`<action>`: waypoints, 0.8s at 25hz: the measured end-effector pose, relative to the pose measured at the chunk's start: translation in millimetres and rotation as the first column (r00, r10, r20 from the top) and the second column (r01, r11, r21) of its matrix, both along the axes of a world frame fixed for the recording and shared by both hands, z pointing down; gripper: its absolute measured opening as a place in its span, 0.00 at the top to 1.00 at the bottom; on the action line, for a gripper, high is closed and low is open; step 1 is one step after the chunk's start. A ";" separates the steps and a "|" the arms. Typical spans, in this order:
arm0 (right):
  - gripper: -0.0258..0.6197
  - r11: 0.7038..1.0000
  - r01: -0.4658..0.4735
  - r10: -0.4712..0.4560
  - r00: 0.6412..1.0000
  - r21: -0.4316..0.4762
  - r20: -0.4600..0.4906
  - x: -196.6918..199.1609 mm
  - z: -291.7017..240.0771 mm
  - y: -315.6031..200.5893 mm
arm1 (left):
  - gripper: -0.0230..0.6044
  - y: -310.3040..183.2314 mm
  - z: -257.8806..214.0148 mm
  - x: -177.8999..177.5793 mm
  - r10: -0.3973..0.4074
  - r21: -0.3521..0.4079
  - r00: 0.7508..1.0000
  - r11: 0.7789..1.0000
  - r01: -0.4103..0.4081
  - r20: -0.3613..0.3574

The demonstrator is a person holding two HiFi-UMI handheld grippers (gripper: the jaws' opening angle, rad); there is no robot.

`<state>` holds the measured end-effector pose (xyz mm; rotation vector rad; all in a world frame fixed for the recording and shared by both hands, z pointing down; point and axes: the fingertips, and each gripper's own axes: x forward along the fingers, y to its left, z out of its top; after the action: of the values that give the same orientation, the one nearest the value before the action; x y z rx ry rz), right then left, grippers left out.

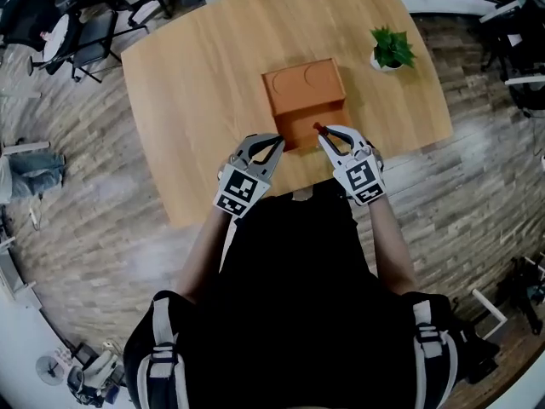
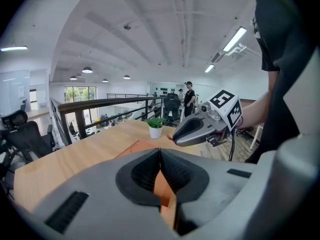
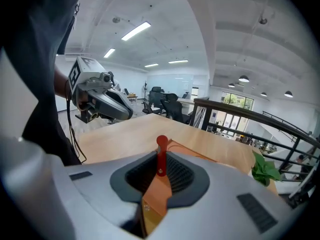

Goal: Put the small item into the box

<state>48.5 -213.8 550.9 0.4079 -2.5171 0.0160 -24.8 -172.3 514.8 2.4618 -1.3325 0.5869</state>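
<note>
The small red peg-like item [image 3: 161, 145] is clamped upright between the right gripper's [image 1: 324, 133] jaws, over the open front flap [image 1: 297, 123] of the orange cardboard box [image 1: 303, 83]. The left gripper [image 1: 277, 141] sits at the flap's left edge with its jaws together, seemingly on nothing. The box rests on a wooden table [image 1: 196, 100], with a potted plant [image 1: 392, 49] at the far right.

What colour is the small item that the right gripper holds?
The small item is red; the right gripper view shows it best.
</note>
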 end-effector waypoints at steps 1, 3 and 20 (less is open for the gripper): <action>0.86 1.000 0.023 -0.023 1.000 0.003 -0.008 -1.5 2.0 -3.6 | 0.93 -3.0 -1.1 -1.5 -0.021 0.000 1.000 1.000 0.021 -0.001; 0.86 0.997 0.072 -0.072 0.997 0.007 -0.037 -3.3 10.2 -8.3 | 0.93 -7.9 -3.0 -3.6 -0.061 0.001 0.998 0.998 0.061 -0.003; 0.86 0.928 0.356 -0.371 0.898 -0.107 -0.236 -13.1 94.9 -5.8 | 0.93 -13.1 -8.0 -22.4 -0.260 -0.011 0.966 0.966 0.260 0.004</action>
<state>35.4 -219.6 645.8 -0.0893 -2.2943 -0.0990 -47.3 -185.4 506.8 2.2262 -1.6136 0.5300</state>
